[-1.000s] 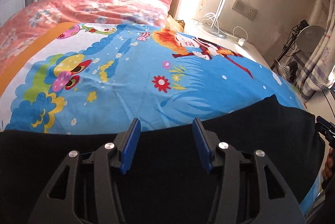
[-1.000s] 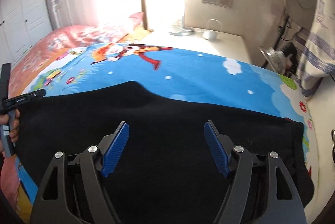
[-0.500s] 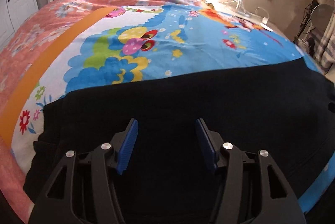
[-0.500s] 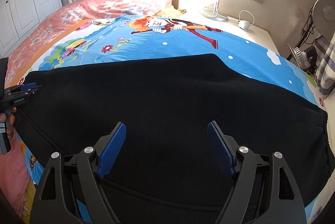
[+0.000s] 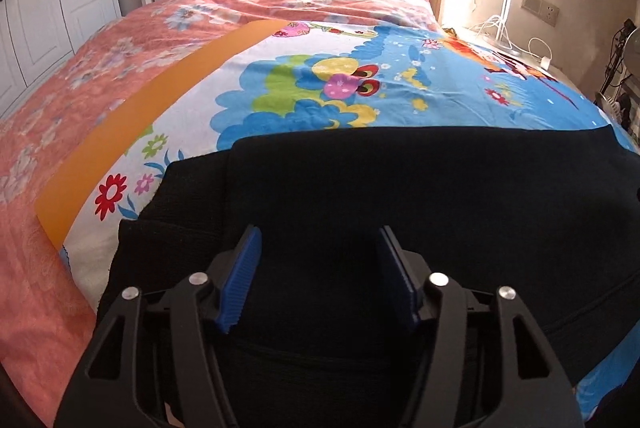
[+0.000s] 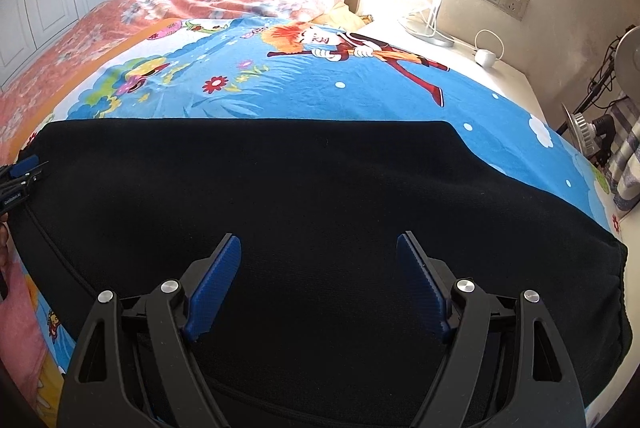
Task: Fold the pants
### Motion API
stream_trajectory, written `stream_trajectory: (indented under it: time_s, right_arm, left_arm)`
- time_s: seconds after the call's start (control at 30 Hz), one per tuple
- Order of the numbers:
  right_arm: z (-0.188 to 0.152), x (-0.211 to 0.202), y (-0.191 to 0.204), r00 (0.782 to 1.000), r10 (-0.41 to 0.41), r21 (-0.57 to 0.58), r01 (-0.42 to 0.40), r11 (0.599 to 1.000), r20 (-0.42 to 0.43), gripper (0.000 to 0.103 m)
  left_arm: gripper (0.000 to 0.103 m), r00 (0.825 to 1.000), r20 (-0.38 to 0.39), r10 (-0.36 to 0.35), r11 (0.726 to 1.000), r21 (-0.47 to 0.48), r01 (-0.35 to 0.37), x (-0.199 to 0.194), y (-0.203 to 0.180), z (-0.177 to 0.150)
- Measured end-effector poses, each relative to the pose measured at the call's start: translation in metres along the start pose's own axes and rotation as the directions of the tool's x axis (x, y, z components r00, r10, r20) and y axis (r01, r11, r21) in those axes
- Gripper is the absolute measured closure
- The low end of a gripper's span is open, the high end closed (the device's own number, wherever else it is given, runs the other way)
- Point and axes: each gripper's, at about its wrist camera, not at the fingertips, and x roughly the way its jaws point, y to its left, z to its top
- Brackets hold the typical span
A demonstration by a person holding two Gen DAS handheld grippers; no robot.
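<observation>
Left wrist view first: the left tool (image 5: 318,260) hangs just above the black pants (image 5: 400,195), its blue pads (image 5: 240,282) spread apart with nothing between them. The pants lie flat across the near end of the bed, on the cartoon sheet (image 5: 340,83). At the left end of the pants a top layer stops short of the layer beneath, so two stepped edges (image 5: 192,187) show there, beside the sheet's orange band (image 5: 132,131). That reads as one fold already made, probably leg over leg, though the dark cloth hides the seams.

Right wrist view: the right tool (image 6: 318,286) also sits over the pants (image 6: 300,187), nearer their right end, its fingers (image 6: 420,284) wide apart and empty. The far edge of the pants runs straight, then slopes toward the near right, where a thicker rolled end (image 6: 616,292) sits near the bed's corner. The left tool (image 6: 20,171) shows at the pants' left end.

My judgement is that the step in hand is the pause between folds: both tools free, choosing new holds. The next move calls for each tool to pinch every layer at one end, near its corners, then carry that end over toward the other, keeping the edges level so the stack does not skew.
</observation>
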Motion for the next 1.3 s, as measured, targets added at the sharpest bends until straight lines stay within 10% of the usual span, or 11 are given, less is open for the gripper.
stream_trajectory:
  time_s: [0.13, 0.23, 0.6, 0.83, 1.03, 1.17, 1.3]
  right_arm:
    - [0.014, 0.007, 0.004, 1.000, -0.027, -0.027, 0.027, 0.999, 0.013, 0.028]
    - [0.022, 0.016, 0.004, 0.999, -0.040, -0.033, 0.040, 0.999, 0.009, 0.028]
    - [0.024, 0.054, -0.001, 0.995, -0.074, -0.061, 0.070, 0.996, -0.065, 0.027]
    - [0.046, 0.077, -0.019, 0.994, -0.063, -0.056, 0.058, 0.997, -0.088, 0.022]
    - [0.063, 0.085, -0.020, 0.993, -0.094, -0.110, 0.086, 0.990, -0.066, 0.022]
    - [0.075, 0.061, -0.028, 0.989, -0.144, -0.090, 0.146, 0.985, 0.026, 0.023]
    - [0.068, -0.005, -0.107, 0.983, -0.134, 0.114, 0.119, 0.986, 0.130, 0.021]
  left_arm:
    - [0.063, 0.997, 0.040, 0.072, 0.997, -0.008, -0.072, -0.015, -0.006, 0.008]
    - [0.046, 0.993, 0.104, 0.054, 0.998, -0.043, -0.050, -0.032, -0.007, 0.012]
    - [0.031, 0.991, 0.026, 0.132, 0.988, 0.080, -0.134, -0.013, -0.013, -0.007]
    - [0.024, 0.988, -0.096, 0.118, 0.953, -0.270, -0.140, 0.001, 0.061, 0.007]
    - [0.033, 0.998, -0.032, 0.047, 0.961, -0.270, -0.054, -0.014, 0.053, 0.037]
    - [0.025, 0.967, -0.173, 0.188, 0.959, -0.180, -0.219, 0.026, 0.053, 0.047]
    - [0.025, 0.948, -0.137, 0.288, 0.936, -0.170, -0.309, 0.013, 0.034, 0.057]
